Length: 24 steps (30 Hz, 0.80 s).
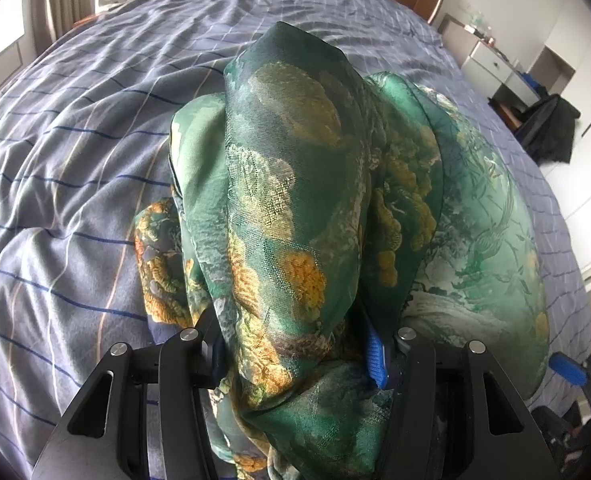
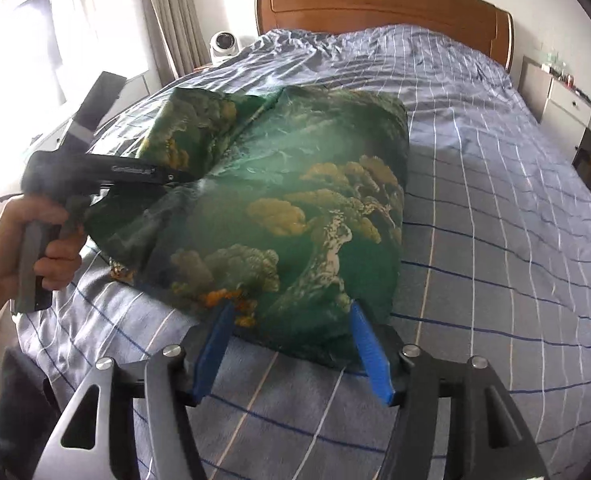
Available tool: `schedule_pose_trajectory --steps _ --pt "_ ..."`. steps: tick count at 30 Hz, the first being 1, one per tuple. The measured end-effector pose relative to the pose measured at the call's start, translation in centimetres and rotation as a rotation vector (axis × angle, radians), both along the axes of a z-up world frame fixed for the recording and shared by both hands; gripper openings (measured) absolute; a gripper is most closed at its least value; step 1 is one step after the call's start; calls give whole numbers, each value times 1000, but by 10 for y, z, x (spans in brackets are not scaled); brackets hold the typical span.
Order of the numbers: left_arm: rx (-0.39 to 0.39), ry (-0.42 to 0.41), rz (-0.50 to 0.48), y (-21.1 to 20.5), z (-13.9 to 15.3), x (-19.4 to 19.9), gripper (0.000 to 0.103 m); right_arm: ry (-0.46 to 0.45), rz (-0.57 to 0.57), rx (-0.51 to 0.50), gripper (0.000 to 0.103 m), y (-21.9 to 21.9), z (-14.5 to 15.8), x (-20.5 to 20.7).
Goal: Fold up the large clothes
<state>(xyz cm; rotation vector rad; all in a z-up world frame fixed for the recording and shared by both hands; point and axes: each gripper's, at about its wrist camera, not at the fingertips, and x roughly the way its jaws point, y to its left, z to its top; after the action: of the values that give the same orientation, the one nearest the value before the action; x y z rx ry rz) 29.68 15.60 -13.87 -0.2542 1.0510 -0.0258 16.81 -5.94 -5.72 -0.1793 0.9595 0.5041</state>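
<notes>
A large green garment (image 2: 279, 208) with yellow and white tree prints lies partly folded on the bed. In the left wrist view a bunch of this garment (image 1: 291, 200) hangs over and between the fingers of my left gripper (image 1: 295, 356), which stands wide apart with cloth draped across it. The left gripper also shows in the right wrist view (image 2: 135, 174), held by a hand at the garment's left edge. My right gripper (image 2: 291, 320) is open, its blue fingertips (image 2: 361, 322) at the garment's near edge, one on each side of a fold.
The bed has a blue-grey checked cover (image 2: 495, 220) and a wooden headboard (image 2: 375, 4). A white fan (image 2: 224, 44) stands at the far left by the curtain. White drawers (image 2: 567, 108) and a dark chair (image 1: 551, 124) stand to the right.
</notes>
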Motion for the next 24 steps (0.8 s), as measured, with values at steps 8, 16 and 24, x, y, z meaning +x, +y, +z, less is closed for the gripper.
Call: schedule_pose_trajectory --steps 8,16,24 --pt "15 -9 22 -5 5 -4 58 -31 -13 -14 62 -14 6 -11" --pt "-34 -51 144 10 23 -27 102 -23 -46 18 62 -32 7 -27" --pt "-445 -67 122 79 58 -50 102 -55 -126 78 62 -71 17 -38"
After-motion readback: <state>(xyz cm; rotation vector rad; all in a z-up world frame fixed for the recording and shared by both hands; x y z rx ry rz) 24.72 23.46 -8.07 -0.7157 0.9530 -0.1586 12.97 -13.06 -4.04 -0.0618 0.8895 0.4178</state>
